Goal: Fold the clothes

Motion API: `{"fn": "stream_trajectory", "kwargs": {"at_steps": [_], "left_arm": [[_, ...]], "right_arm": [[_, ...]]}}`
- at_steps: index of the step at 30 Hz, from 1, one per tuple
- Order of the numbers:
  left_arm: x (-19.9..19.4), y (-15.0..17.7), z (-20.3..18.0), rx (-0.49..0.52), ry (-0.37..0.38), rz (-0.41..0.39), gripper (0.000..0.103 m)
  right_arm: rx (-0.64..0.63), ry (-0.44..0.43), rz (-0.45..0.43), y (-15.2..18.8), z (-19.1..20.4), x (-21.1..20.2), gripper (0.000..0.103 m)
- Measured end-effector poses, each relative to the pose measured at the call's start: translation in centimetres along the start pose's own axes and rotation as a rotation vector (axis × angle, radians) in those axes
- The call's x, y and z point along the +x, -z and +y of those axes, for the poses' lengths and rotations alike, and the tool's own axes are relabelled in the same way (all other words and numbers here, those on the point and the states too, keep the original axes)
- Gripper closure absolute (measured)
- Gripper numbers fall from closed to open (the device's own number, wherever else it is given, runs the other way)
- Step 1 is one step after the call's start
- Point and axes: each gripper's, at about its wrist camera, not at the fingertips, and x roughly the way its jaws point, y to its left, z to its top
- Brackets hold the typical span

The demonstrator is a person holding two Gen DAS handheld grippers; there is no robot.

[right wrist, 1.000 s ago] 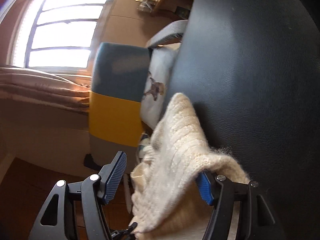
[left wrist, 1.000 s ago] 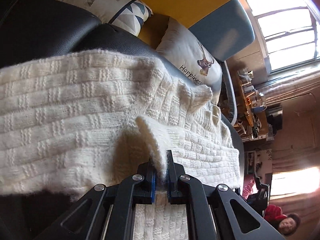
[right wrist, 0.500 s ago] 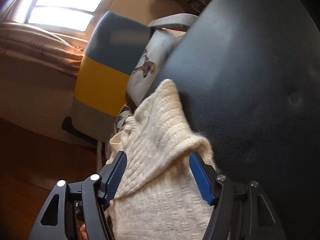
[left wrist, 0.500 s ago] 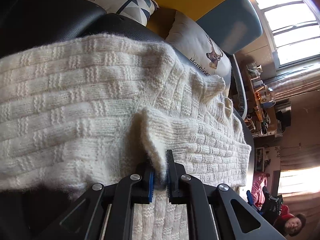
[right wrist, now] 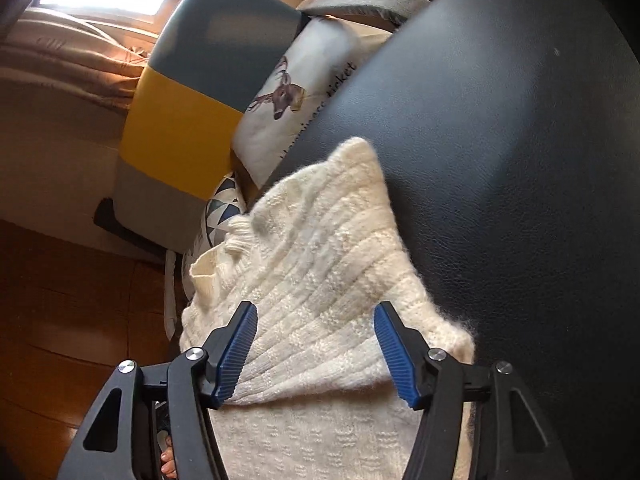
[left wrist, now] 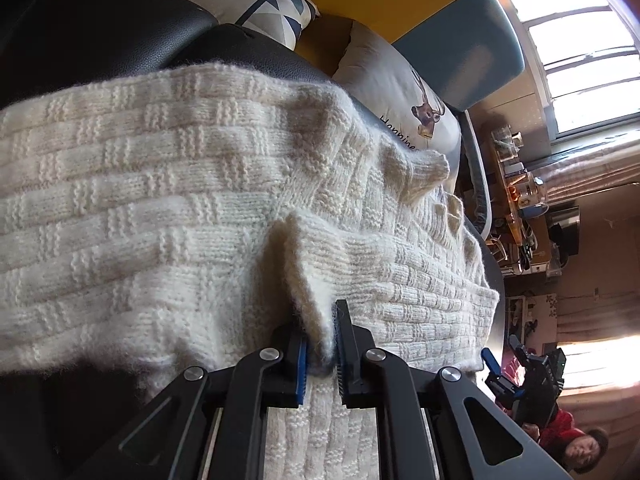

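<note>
The black leather seat point(right wrist: 520, 160) carries everything: the cream sweater point(left wrist: 160, 208) lies across it, its far end toward the deer cushion point(right wrist: 304, 92). Over the last second the knit has settled flatter on the seat and my right gripper point(right wrist: 316, 344), which had wool draped on one finger, now stands spread wide above the folded sleeve, holding nothing. That fold looks laid. My left gripper point(left wrist: 322, 344) stays clamped on a raised ridge of knit, ready for the next fold.
</note>
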Motion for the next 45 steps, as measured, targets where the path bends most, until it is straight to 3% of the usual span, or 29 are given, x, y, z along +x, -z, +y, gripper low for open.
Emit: {"fn": "stream_trajectory", "kwargs": {"at_steps": [3,7,11,14,16,19,21,24,28,31,33,37,38,41,45], "left_arm": [[-0.6,0.1,0.0,0.006,-0.002,0.0,0.091],[-0.9,0.2,0.5,0.021,-0.006,0.01,0.088],[-0.9,-0.1,0.3,0.058,-0.001,0.002,0.087],[-0.8,-0.2,-0.6,0.124,-0.035,-0.019,0.087],[-0.5,-0.2,-0.8,0.143,-0.063,-0.019,0.087],[-0.4,0.0,-0.5,0.145,-0.068,-0.01,0.087],[-0.4,0.1,-0.4,0.136,-0.062,-0.009,0.086],[-0.4,0.2,-0.2,0.117,-0.051,-0.009,0.085],[-0.8,0.2,0.1,0.094,-0.028,-0.02,0.085],[-1.5,0.1,0.4,0.075,0.0,-0.032,0.085],[-2.2,-0.2,1.1,0.039,0.046,-0.029,0.085],[-3.6,-1.1,2.3,-0.021,0.109,-0.04,0.062],[-3.9,-1.4,2.6,-0.027,0.112,-0.049,0.061],[-4.1,-2.1,3.0,-0.038,0.134,-0.049,0.061],[-2.5,-2.0,1.6,0.027,0.072,-0.011,0.061]], "right_arm": [[-0.025,0.031,-0.057,-1.8,1.9,0.0,0.041],[0.04,0.038,-0.097,-4.8,1.8,0.5,0.041],[0.07,-0.04,-0.04,-6.6,1.7,2.6,0.041],[0.06,0.136,-0.006,-7.6,0.9,5.2,0.041],[0.078,0.136,0.016,-7.9,0.3,6.1,0.041],[0.044,0.096,-0.012,-8.6,1.4,4.6,0.041],[0.033,0.157,-0.029,-9.2,1.8,3.2,0.041],[0.051,0.134,-0.109,-9.3,1.7,0.4,0.041],[-0.004,0.128,-0.056,-7.4,3.0,0.1,0.039],[-0.105,0.047,0.031,-5.5,5.4,1.7,0.039],[-0.194,0.105,0.085,-3.5,6.7,3.4,0.039],[-0.254,0.13,0.17,-0.7,7.2,5.5,0.039],[-0.262,0.146,0.184,-0.2,7.1,6.0,0.039],[-0.248,0.165,0.191,1.1,5.9,6.0,0.039],[-0.201,0.14,0.157,0.9,5.4,4.8,0.04]]}}
